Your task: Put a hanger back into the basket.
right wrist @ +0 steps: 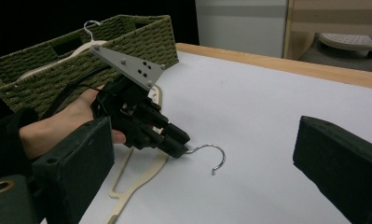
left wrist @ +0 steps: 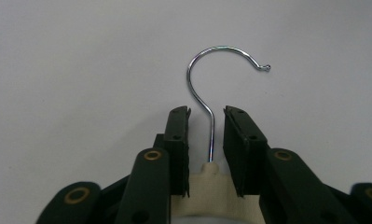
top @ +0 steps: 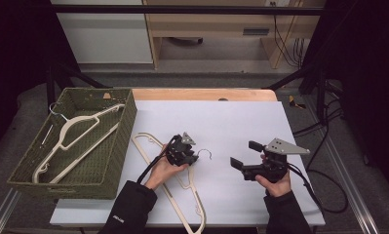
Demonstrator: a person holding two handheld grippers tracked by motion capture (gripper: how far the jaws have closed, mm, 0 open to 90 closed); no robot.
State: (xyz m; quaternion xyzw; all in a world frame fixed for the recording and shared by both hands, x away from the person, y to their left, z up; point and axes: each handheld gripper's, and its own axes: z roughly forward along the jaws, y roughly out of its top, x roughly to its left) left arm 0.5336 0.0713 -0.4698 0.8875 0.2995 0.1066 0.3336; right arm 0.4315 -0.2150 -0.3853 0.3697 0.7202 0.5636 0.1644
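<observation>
My left gripper [left wrist: 207, 116] jaws narrow, straddling the hanger [left wrist: 207, 193] neck, not pinching yet. Right gripper [top: 245, 153] wide, empty, right of the hanger.

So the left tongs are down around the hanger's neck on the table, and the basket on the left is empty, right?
Not quite: the basket is not empty. The high view shows another cream hanger lying inside it. The rest holds: the left tongs straddle the neck of the hanger on the table, at the foot of its metal hook, with a gap showing on each side in the left gripper view.
</observation>
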